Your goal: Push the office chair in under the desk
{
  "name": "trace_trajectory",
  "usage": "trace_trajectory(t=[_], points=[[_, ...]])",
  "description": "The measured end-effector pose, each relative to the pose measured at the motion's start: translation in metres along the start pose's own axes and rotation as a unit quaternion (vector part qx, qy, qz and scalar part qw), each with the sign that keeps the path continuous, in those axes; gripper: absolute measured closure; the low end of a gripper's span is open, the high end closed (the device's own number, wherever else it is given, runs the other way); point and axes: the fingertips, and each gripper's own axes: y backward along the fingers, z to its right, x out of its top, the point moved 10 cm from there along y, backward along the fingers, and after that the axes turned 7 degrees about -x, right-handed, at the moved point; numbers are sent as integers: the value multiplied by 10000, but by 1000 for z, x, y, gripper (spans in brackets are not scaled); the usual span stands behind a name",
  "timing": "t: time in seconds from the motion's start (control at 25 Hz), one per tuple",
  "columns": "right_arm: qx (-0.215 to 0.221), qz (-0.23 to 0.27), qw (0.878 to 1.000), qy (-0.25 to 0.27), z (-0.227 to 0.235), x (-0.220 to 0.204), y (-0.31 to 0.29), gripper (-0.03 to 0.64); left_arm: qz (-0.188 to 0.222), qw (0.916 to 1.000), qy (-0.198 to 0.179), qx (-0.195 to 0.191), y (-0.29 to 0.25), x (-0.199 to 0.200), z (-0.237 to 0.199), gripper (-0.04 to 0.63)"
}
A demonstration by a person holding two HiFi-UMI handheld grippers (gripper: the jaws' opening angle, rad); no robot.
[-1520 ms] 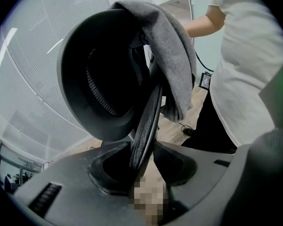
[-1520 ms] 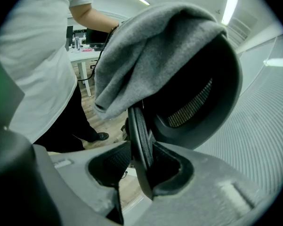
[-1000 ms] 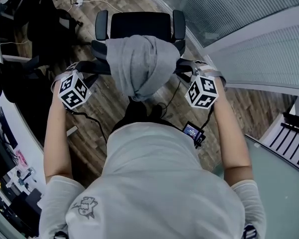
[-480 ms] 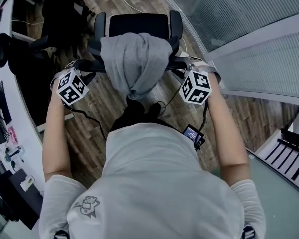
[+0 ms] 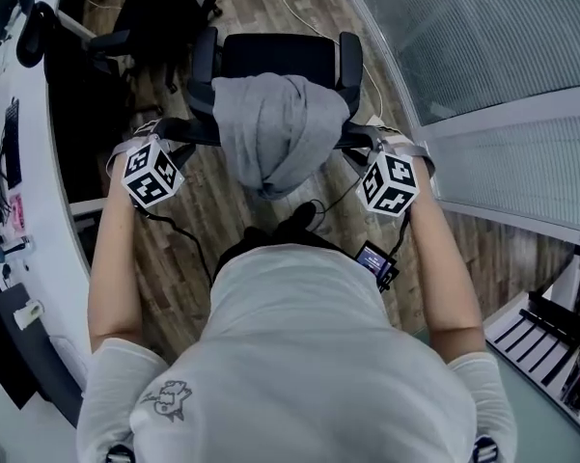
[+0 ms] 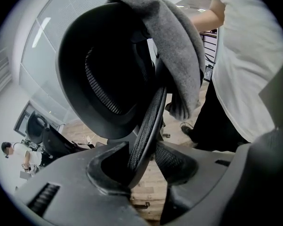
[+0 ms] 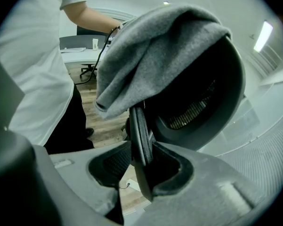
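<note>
Gripping office chair (image 5: 275, 54): left gripper (image 6: 142, 166), right gripper (image 7: 142, 167).

1. Chairs: two. One is the office chair (image 5: 275, 56) in the middle, and one is a second dark chair (image 5: 164, 17) near the white table (image 5: 39, 210).
2. Armrests on the office chair: two, a left armrest (image 5: 205, 56) and a right armrest (image 5: 349, 58).
3. Grey cloth (image 5: 270, 133) over the backrest: one.
4. Grippers: two, the left gripper (image 6: 143, 159) and the right gripper (image 7: 141, 166).
5. Marker cubes: two, a left cube (image 5: 152, 174) and a right cube (image 5: 388, 183).
6. Small device (image 5: 372, 256) with a lit screen: one.
7. People: two. One is the person in white (image 5: 299, 355) and one is a far person (image 6: 14, 152).
</note>
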Motion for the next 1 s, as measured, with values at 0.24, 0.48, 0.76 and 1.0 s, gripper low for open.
trace_trajectory(t=[0.24, 0.48, 0.76, 1.0], points=[[127, 104, 9995, 278, -19, 45, -11, 485, -39, 9992, 388, 34, 25, -49, 31, 425], [243, 208, 9981, 518, -40, 85, -16, 482, -107, 9973, 701, 204, 51, -89, 68, 425], [453, 379, 9944, 881, -64, 122, -16, 480, -144, 9937, 1063, 319, 81, -124, 119, 428], [560, 496, 9904, 1163, -87, 152, -16, 474, -235, 9892, 1380, 424, 103, -149, 164, 431]])
